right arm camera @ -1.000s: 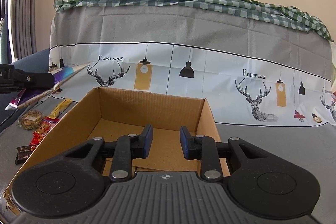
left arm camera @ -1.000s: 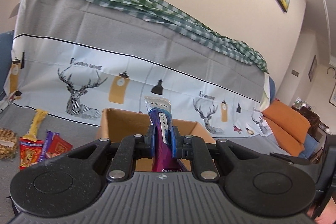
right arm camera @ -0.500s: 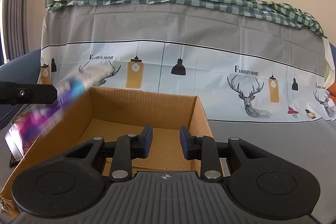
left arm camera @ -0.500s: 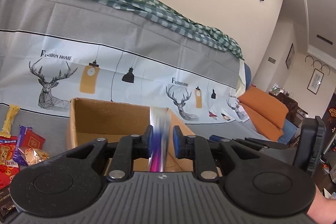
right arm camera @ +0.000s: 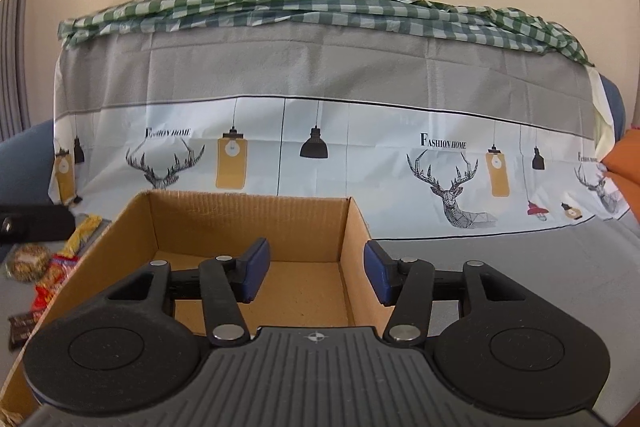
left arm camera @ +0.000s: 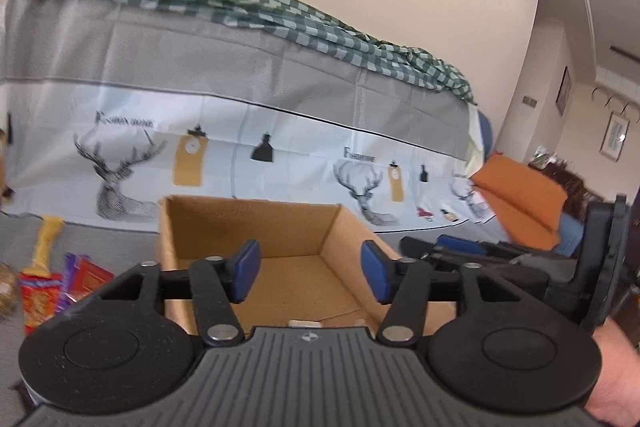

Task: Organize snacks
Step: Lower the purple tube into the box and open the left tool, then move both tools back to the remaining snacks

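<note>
An open cardboard box stands on the grey covered surface; it also shows in the right wrist view. My left gripper is open and empty above the box's near side. A pale packet edge shows on the box floor just past the gripper body. My right gripper is open and empty over the box's right wall. It shows from the side in the left wrist view. Loose snack packets lie left of the box, also seen in the right wrist view.
A sofa back draped with a deer-print sheet and a green checked cloth rises behind the box. An orange cushion lies at the right. Part of the left gripper shows at the right wrist view's left edge.
My left gripper has opened and let go of the purple snack packet, which has dropped out of its jaws. My right gripper has opened wider. Both views have shifted slightly.
</note>
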A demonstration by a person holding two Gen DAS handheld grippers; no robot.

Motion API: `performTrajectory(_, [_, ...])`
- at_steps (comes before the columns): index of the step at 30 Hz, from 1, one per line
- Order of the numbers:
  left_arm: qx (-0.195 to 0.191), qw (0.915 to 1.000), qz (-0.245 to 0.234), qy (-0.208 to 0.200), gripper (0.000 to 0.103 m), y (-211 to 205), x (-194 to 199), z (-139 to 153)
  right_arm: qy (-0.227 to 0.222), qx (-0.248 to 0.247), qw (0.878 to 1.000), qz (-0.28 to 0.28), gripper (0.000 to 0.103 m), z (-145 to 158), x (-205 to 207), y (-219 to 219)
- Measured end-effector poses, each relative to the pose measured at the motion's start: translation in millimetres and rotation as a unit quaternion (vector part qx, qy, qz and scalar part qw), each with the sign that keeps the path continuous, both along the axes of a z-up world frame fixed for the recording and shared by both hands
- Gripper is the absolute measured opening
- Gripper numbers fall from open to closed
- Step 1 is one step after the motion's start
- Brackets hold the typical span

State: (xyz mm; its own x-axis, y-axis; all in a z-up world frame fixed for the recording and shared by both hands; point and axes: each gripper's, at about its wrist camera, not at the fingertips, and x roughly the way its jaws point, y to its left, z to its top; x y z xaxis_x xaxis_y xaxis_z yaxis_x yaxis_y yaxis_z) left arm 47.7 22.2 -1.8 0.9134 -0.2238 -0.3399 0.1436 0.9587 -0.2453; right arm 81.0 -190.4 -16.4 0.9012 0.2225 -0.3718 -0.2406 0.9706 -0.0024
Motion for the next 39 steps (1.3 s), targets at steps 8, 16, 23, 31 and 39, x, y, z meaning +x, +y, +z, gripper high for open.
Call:
performTrajectory(8, [0.169, 0.9846, 0.019, -0.038, 0.069, 14, -25, 17, -0.034, 0.027, 0.999, -0.027, 0.057, 4, -10, 8])
performTrajectory(16, [0.153, 0.9849, 0.057, 0.057, 0.070, 88, -32, -20, -0.023, 0.050, 0.998, 0.004, 0.069, 9, -23, 26])
performTrajectory(23, [0.029, 0.9798, 0.172, 0.097, 0.034, 163, -31, -17, -0.020, 0.034, 0.999, 0.020, 0.070, 10, -31, 43])
performTrajectory(31, [-0.008, 0.9688, 0.179, 0.171, 0.032, 180, -20, -30, 0.002, 0.063, 0.997, 0.033, 0.065, 10, -32, 50])
performTrajectory(39, [-0.007, 0.9664, 0.176, 0.187, 0.032, 176, -17, -38, 0.012, 0.075, 0.994, 0.076, 0.044, 11, -42, 76])
